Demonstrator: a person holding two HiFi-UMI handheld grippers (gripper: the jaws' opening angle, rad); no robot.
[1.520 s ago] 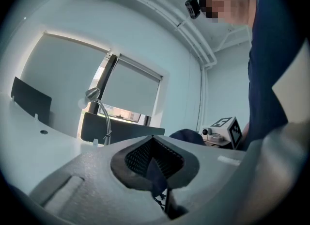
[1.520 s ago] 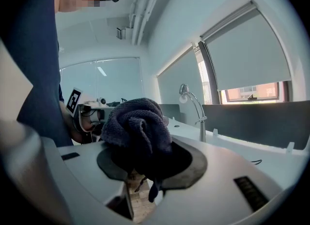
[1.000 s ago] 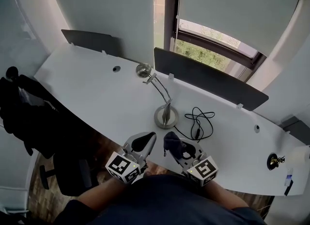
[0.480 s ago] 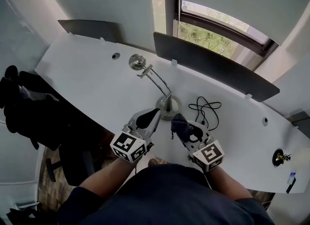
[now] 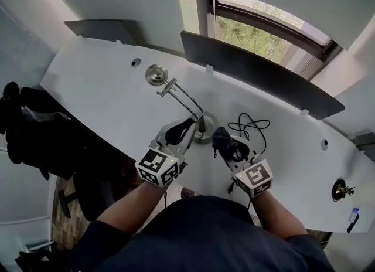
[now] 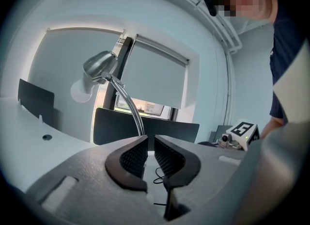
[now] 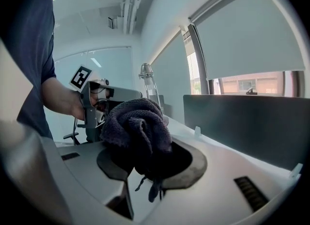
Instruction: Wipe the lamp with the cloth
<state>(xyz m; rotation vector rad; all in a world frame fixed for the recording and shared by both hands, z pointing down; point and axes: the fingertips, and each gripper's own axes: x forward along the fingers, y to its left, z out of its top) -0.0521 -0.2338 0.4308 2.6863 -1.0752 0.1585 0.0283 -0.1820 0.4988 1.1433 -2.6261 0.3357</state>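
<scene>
The right gripper [image 7: 145,139] has its fingers clamped on the bunched cloth [image 7: 138,124]. The left gripper [image 6: 149,139] has its fingers narrowly apart with nothing between them. The lamp [image 6: 99,66] stem rises just beyond their tips. The cloth sits near the lamp base, and no contact is evident. The scene fits approach or withdrawal, so wiping progress is indeterminable.

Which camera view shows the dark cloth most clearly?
The right gripper view: the cloth fills the middle, bunched between the jaws of the right hand-held gripper, and its weave is visible. The head view shows only a small dark bundle near the lamp base. The left gripper view shows at most a dark sliver, too small to tell.
</scene>
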